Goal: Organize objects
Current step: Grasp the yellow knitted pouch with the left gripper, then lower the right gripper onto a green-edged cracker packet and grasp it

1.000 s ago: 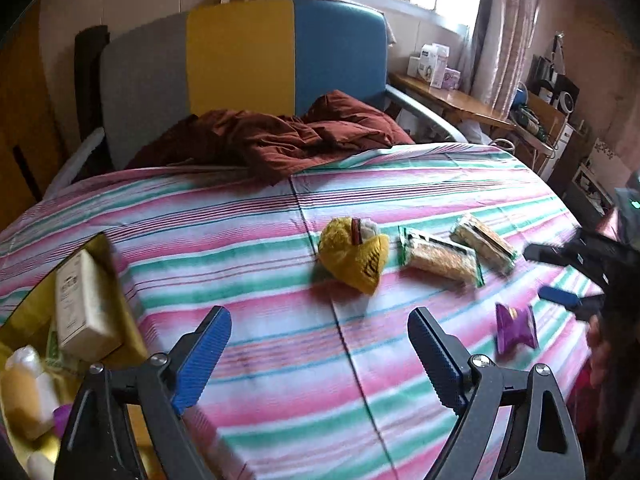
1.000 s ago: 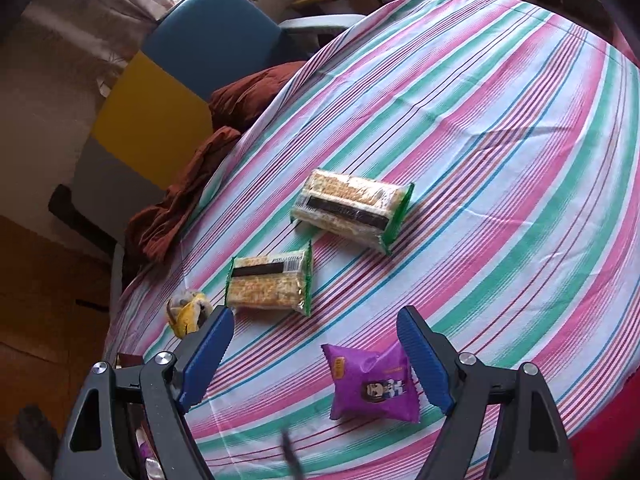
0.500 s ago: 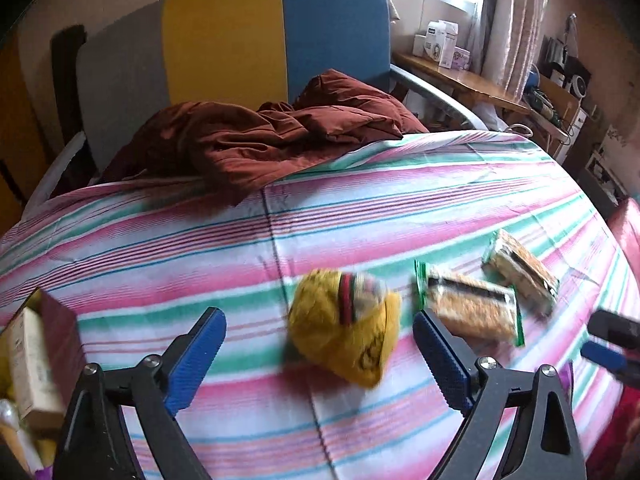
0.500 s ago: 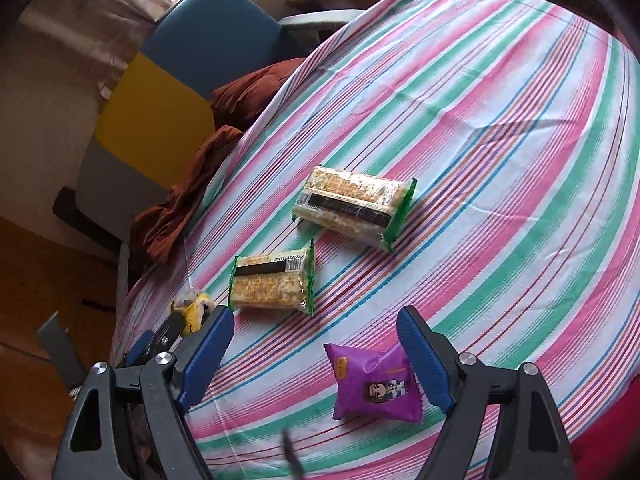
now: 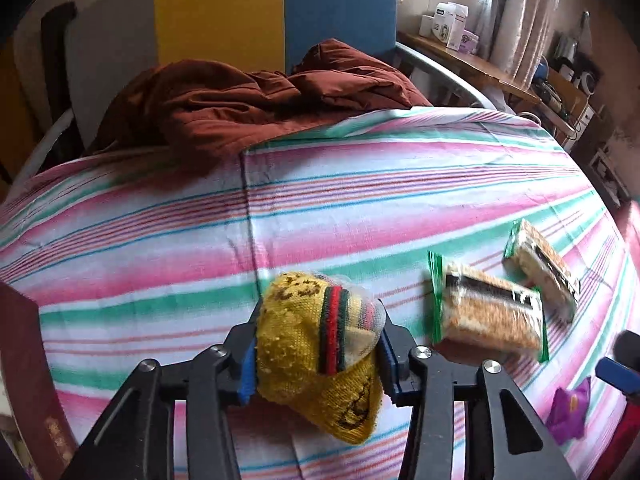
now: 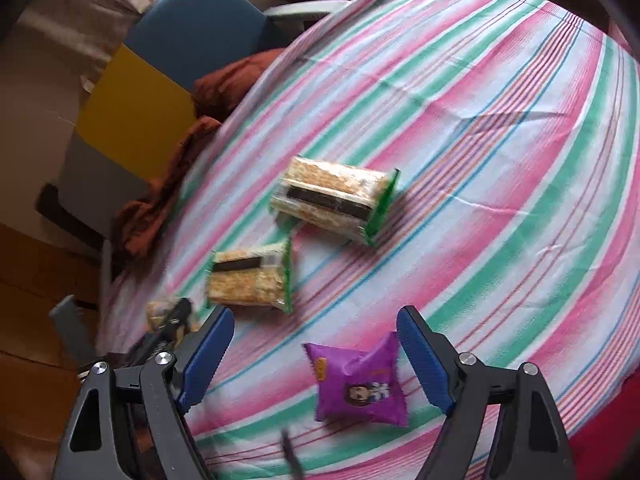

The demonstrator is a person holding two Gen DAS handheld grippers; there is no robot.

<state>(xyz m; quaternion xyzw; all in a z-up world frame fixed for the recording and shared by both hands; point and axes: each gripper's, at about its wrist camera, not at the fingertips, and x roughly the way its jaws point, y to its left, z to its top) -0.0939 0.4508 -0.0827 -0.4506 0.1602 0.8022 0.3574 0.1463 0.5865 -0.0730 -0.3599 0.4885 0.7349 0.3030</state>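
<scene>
A yellow knitted cap (image 5: 316, 344) with a red and green band, wrapped in clear plastic, lies on the striped cloth (image 5: 360, 184). My left gripper (image 5: 318, 360) is closing, its blue pads pressing both sides of the cap. In the right wrist view the cap (image 6: 158, 312) and the left gripper (image 6: 172, 320) show small at the lower left. My right gripper (image 6: 316, 320) stands open just above a purple snack packet (image 6: 360, 388), apart from it. Two green-edged packs of crackers (image 6: 250, 280) (image 6: 332, 208) lie farther out on the cloth.
A rumpled red-brown blanket (image 5: 248, 108) lies at the far edge, before a grey, yellow and blue chair back (image 5: 220, 12). The corner of a dark red box (image 5: 24, 360) stands at the left. A wooden shelf with small cartons (image 5: 452, 28) is at the back right.
My left gripper moved forward and down over the yellow cap, and its jaws came in from wide open onto the cap's sides. The right gripper stayed over the purple packet.
</scene>
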